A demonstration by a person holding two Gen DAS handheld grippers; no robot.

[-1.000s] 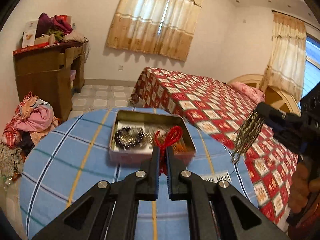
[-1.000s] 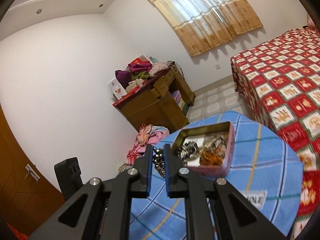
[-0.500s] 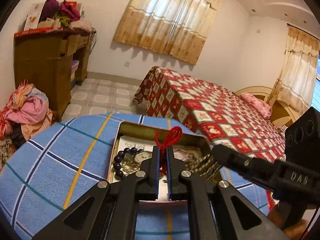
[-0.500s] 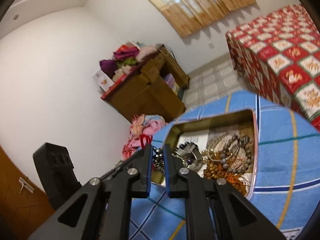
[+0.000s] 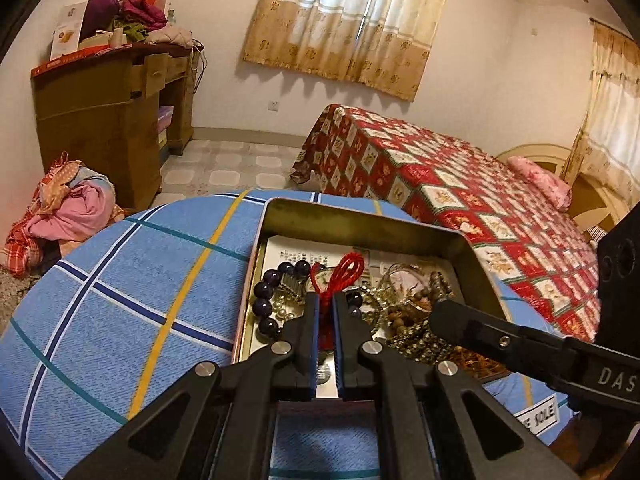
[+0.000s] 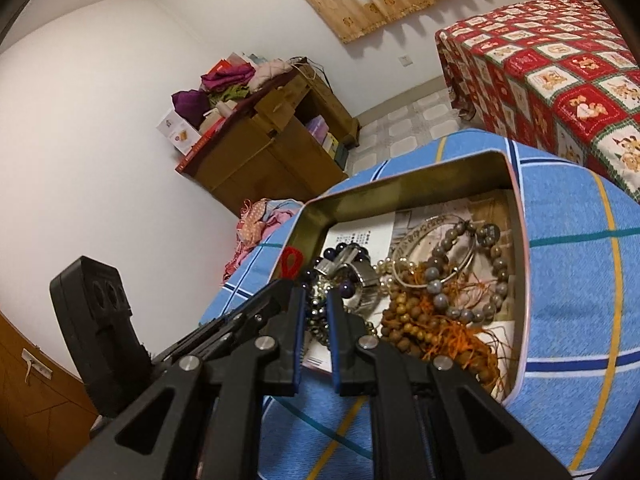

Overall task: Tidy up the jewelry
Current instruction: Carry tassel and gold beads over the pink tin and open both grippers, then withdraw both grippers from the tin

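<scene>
Round tabletop (image 5: 120, 300), covered in blue cloth with yellow, navy and teal stripes. Directly on it: open metal tin (image 5: 360, 222) holding jewelry, near the far edge; white printed label (image 5: 538, 418) just beside the tin's near right corner.

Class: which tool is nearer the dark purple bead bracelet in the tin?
Left. The left tool hangs just beside the purple bracelet; the right tool is over the tin's other side.

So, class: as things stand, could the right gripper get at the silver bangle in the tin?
Probably not yet. The right gripper looks shut on a metal bead strand, so its jaws are occupied. The silver bangle lies uncovered in the open tin, so the path looks free once the strand is released.
</scene>
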